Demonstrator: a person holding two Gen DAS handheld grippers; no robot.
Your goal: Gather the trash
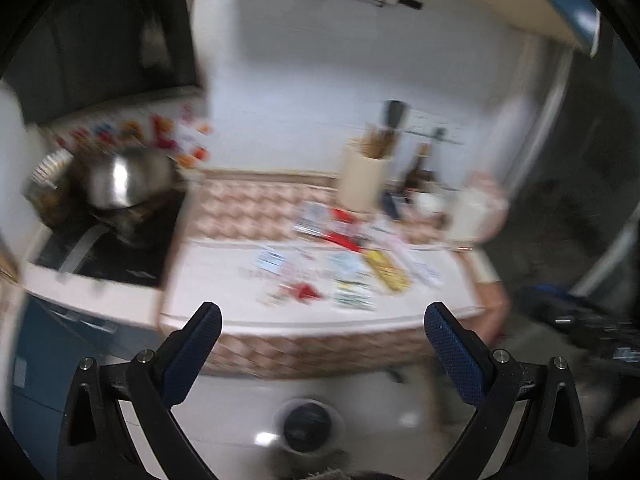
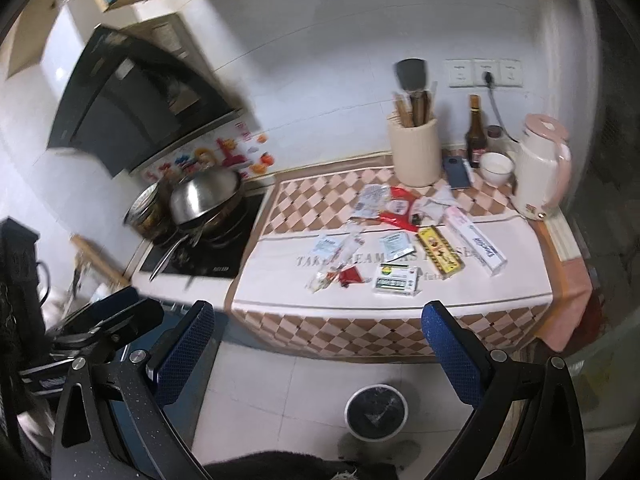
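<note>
Several wrappers and small boxes lie on a counter covered by a checked cloth (image 2: 320,200): a green and white box (image 2: 397,279), a yellow box (image 2: 439,250), a long white box (image 2: 476,242), a red wrapper (image 2: 396,210) and small sachets (image 2: 326,246). A white round bin (image 2: 376,410) with a dark liner stands on the floor below. The left wrist view is blurred; it shows the same litter (image 1: 352,268) and the bin (image 1: 308,426). My left gripper (image 1: 324,316) and right gripper (image 2: 320,316) are both open and empty, held in front of the counter, well short of it.
A hob with stacked steel pans (image 2: 204,200) is left of the cloth. At the back stand a utensil holder (image 2: 414,152), a dark bottle (image 2: 476,132), a white bowl (image 2: 496,168), a phone (image 2: 458,172) and a pink kettle (image 2: 540,168). The left gripper (image 2: 100,324) shows at lower left.
</note>
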